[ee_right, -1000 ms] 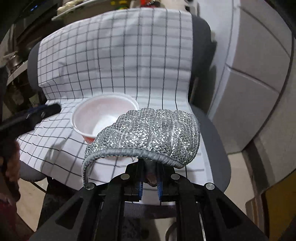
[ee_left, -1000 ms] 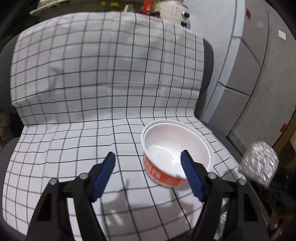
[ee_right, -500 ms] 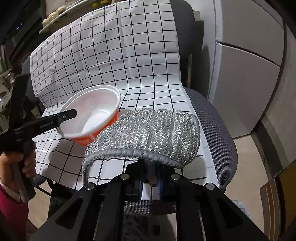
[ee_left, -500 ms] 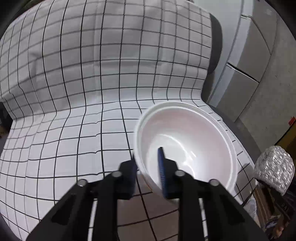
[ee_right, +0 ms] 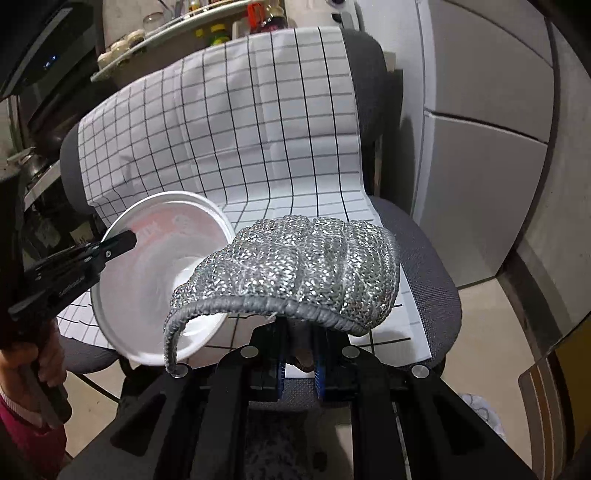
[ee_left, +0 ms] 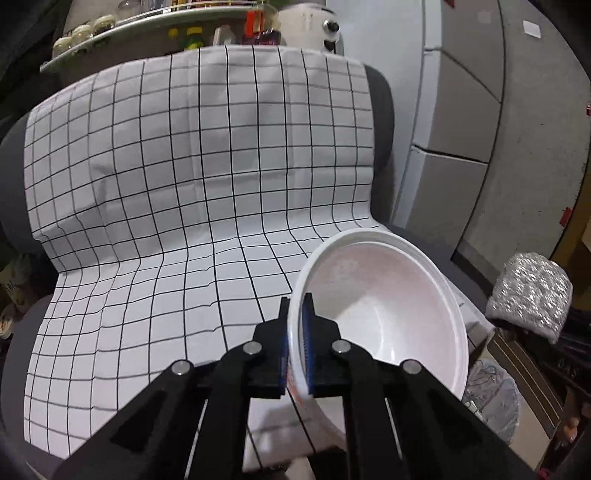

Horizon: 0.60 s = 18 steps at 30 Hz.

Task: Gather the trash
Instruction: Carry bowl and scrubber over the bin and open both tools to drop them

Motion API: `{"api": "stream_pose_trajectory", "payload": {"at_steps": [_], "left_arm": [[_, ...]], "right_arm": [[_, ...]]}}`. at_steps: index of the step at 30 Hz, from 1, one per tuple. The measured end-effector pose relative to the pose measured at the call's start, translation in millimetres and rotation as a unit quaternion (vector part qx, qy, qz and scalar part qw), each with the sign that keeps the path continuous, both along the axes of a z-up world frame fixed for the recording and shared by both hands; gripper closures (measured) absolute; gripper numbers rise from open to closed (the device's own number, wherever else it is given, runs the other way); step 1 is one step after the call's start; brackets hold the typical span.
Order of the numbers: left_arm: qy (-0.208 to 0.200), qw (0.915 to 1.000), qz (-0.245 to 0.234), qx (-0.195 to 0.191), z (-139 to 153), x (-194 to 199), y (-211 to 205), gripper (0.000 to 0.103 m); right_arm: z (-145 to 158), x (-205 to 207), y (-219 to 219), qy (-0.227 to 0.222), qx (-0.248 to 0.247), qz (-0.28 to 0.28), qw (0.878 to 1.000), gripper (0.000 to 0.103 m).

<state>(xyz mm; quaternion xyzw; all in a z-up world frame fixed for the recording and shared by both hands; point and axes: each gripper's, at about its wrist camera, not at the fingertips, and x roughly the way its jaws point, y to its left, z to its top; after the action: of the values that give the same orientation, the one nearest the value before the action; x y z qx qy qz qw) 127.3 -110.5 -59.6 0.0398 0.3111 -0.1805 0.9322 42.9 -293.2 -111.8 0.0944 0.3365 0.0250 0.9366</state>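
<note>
Bowl (ee_left: 391, 317), white disposable type w/ orange print on outer wall, held off the chair seat by left claw (ee_left: 295, 345). Claw closed narrow on bowl's near rim: one blue-padded finger inside the wall, one outside. Bowl tilted, open mouth facing the left wrist cam; interior looks empty, faint pinkish tint. In right wrist view the same bowl (ee_right: 155, 273) sits left of centre, above the front-left part of the seat, w/ the left claw's black finger (ee_right: 110, 247) across its rim.

Right claw (ee_right: 299, 360) closed narrow on a silver mesh scrubber (ee_right: 295, 269), gripping it from below at its grey bound edge. Scrubber domed, overlaps the bowl's right side in right wrist view; contact betw. the two cannot be confirmed. From left wrist view the scrubber (ee_left: 528, 295) appears apart from the bowl, off its right side.

Surroundings: grey office chair (ee_right: 424, 258) draped w/ white black-grid cloth (ee_left: 207, 177) over backrest and seat. Cloth lies mostly flat, slight crease at seat fold. Shelf (ee_left: 155, 18) w/ jars and bottles behind the chair. Grey cabinet panels (ee_right: 480, 147) to the right. Person's hand (ee_right: 40, 365) on left claw's handle, lower left in right wrist view.
</note>
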Motion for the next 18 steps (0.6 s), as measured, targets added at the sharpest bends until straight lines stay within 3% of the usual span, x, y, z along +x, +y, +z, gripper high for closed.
{"api": "stream_pose_trajectory", "payload": {"at_steps": [9, 18], "left_arm": [[0.003, 0.9974, -0.061, -0.039, 2, -48, 2, 0.098], [0.022, 0.9869, -0.158, -0.024, -29, -69, -82, 0.098]], "right_arm": [[13, -47, 8, -0.019, -0.017, -0.021, 0.999, 0.090], [-16, -117, -62, 0.020, -0.032, -0.138, 0.990, 0.090]]}}
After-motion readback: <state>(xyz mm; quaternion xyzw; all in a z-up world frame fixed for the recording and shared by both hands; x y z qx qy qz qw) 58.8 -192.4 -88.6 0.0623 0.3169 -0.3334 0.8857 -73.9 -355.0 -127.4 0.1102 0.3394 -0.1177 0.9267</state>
